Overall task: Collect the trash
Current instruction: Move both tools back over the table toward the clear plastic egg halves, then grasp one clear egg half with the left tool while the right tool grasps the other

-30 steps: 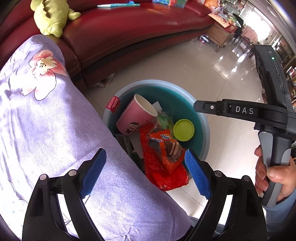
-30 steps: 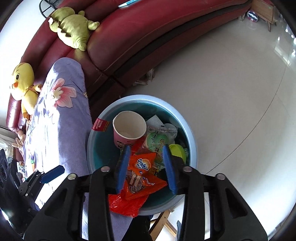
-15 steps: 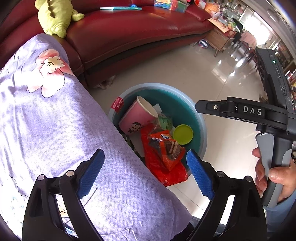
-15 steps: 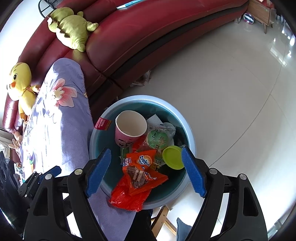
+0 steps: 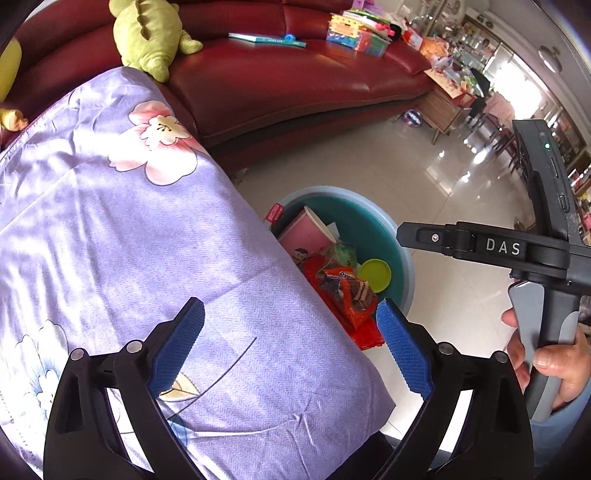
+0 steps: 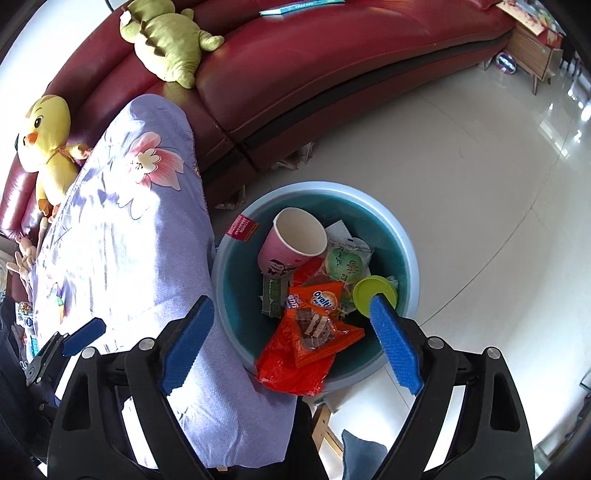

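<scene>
A light blue basin (image 6: 406, 254) (image 5: 404, 266) stands beside a table under a purple floral cloth (image 6: 140, 258) (image 5: 129, 240). In it lie a pink paper cup (image 6: 291, 243) (image 5: 306, 240), an orange Ovaltine wrapper (image 6: 317, 325) (image 5: 351, 291), a red wrapper (image 6: 288, 369), a green snack pack (image 6: 345, 266) and a lime lid (image 6: 373, 290) (image 5: 375, 275). My right gripper (image 6: 291, 347) is open and empty above the basin's near edge; its body (image 5: 498, 247) shows in the left wrist view. My left gripper (image 5: 288, 350) is open and empty over the cloth.
A dark red leather sofa (image 6: 332, 66) (image 5: 295, 81) curves behind, with a green plush (image 6: 166, 40) (image 5: 147, 33) and a yellow chick plush (image 6: 48, 136). Glossy tiled floor (image 6: 480, 166) lies right of the basin. A wooden cabinet (image 5: 447, 107) stands at the sofa's far end.
My right gripper opened and let the orange wrapper drop into the basin, then drew back. My left gripper pulled back and up over the cloth.
</scene>
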The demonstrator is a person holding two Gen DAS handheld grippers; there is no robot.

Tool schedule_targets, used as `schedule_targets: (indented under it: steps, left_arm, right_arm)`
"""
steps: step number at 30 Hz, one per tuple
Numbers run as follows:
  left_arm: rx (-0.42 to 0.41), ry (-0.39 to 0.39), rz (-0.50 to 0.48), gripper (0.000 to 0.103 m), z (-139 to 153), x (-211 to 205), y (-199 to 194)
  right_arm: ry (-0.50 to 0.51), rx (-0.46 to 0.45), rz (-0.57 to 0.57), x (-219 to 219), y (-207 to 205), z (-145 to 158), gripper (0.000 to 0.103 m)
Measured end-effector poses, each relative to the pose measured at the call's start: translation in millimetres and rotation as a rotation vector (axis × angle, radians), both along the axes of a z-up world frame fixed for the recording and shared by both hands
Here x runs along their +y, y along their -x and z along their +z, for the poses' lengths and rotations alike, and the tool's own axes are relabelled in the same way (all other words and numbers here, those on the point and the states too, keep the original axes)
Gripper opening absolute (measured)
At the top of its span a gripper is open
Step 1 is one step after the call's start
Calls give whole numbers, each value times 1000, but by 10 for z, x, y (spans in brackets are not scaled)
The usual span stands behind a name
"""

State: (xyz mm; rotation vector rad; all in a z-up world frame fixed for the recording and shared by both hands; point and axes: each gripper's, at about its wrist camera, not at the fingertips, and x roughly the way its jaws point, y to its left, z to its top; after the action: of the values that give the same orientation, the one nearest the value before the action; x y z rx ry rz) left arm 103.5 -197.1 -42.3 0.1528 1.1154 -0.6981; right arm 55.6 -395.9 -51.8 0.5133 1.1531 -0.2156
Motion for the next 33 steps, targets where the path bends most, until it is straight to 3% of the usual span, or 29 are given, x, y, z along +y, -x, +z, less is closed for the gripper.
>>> schedule_targets:
  steps: [15,33]
  left_arm:
    - [26,74,176,98,122,1080,-59]
    - [-26,5,551,99,-37,3131,-542]
  right_arm:
    - [58,46,156,1010,-262,168,85]
    - [64,140,415,2600,-1030,24,85]
